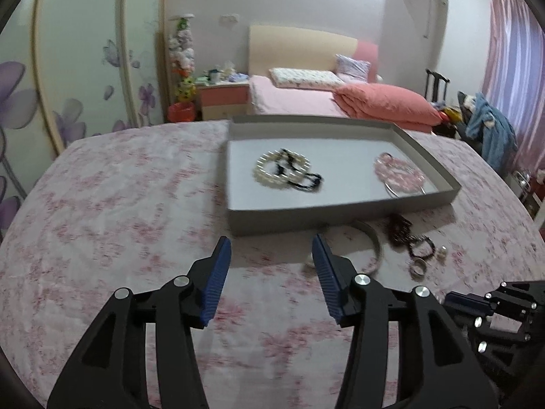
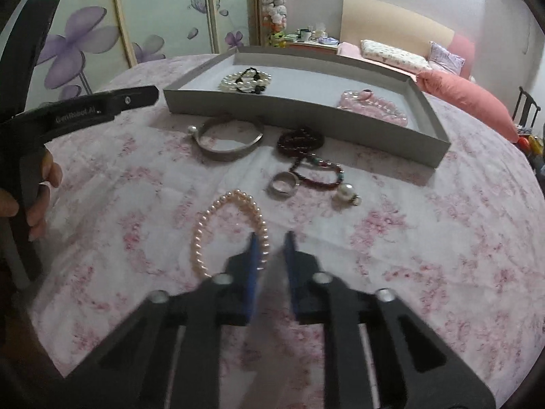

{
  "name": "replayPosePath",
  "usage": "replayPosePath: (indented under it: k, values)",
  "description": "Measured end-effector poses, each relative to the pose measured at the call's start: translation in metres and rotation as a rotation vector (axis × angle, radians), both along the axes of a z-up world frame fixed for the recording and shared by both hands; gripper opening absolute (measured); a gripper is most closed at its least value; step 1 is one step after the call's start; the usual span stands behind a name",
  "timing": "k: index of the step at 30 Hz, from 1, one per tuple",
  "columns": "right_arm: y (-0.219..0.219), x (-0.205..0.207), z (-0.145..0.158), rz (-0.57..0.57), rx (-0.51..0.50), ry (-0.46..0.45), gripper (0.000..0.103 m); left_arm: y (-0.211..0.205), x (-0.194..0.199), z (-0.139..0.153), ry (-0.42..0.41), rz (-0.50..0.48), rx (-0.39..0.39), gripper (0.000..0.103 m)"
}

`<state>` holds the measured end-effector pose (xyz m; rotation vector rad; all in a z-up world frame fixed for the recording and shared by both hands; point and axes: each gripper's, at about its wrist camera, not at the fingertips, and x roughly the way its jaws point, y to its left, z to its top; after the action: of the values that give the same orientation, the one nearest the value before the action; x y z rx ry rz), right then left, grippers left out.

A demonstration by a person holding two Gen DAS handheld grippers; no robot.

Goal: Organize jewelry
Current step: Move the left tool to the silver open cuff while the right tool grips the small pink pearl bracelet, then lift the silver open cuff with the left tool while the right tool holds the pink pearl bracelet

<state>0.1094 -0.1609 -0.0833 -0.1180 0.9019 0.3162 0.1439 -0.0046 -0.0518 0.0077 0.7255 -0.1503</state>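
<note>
Just before your right tongs (image 2: 270,238) lies the pink pearl bracelet (image 2: 229,235), a loop of small round glossy beads; the left blue tip stands over its right side, the jaws are parted only a little, and I cannot tell if a bead is touched. Farther ahead of these tongs you see a plain silver ring (image 2: 283,185), a big white pearl earring (image 2: 346,192) with a metal loop, a dark red bead bracelet (image 2: 318,172) with some green beads, and a heap of dark garnet-like beads (image 2: 299,141). To the front-left lies a wide open metal bangle (image 2: 226,139), smooth and grey, with a small ball at one end. Beyond them stands the shallow grey cardboard tray (image 2: 306,110), rectangular with low walls; inside it a white pearl bracelet (image 2: 245,80) tangled with black beads is at the left, and a pink bead piece (image 2: 374,105) at the right. Your left tongs (image 1: 271,252) are wide apart and hold nothing; they hover above the worktop (image 1: 112,211), just short of the tray's near wall. The worktop wears a soft cloth with a pale pink flower print. On the left tongs' black handle, seen at the left of the right wrist view, there is white lettering, mirrored and too blurred for me to read.
</note>
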Motion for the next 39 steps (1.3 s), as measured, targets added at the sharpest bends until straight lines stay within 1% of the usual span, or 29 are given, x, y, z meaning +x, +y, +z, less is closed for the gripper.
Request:
replayPosePath:
  k: [5,12,15,17,19,21,26,30,33,39]
  values:
    - [-0.02,0.009,0.0,-0.072,0.008,0.003,0.007,-0.016,0.007,-0.011,0.039,-0.019,0.017,0.051]
    - [-0.022,0.012,0.0,-0.07,0.014,0.001,0.007,-0.036,0.026,-0.02,0.081,-0.035,0.035,0.051]
    - [-0.024,0.013,0.0,-0.07,0.025,0.005,0.007,-0.041,0.031,-0.022,0.114,-0.055,0.012,0.051]
    - [-0.025,0.013,0.0,-0.069,0.028,0.006,0.007,-0.049,0.031,-0.021,0.121,-0.079,-0.005,0.055]
    - [-0.026,0.013,0.001,-0.068,0.031,0.007,0.007,-0.058,0.03,-0.02,0.115,-0.084,0.016,0.071]
    - [-0.027,0.012,0.001,-0.068,0.035,0.008,0.007,-0.065,0.032,-0.022,0.119,-0.085,0.033,0.075]
    - [-0.027,0.013,0.001,-0.068,0.045,0.011,0.007,-0.075,0.038,-0.027,0.139,-0.069,0.065,0.075]
    - [-0.028,0.013,0.001,-0.068,0.051,0.013,0.007,-0.078,0.042,-0.033,0.155,-0.045,0.11,0.075]
    - [-0.029,0.013,0.001,-0.068,0.054,0.014,0.007,-0.077,0.044,-0.034,0.169,-0.044,0.098,0.068]
    - [-0.029,0.013,0.001,-0.067,0.054,0.015,0.007,-0.075,0.043,-0.034,0.169,-0.047,0.1,0.068]
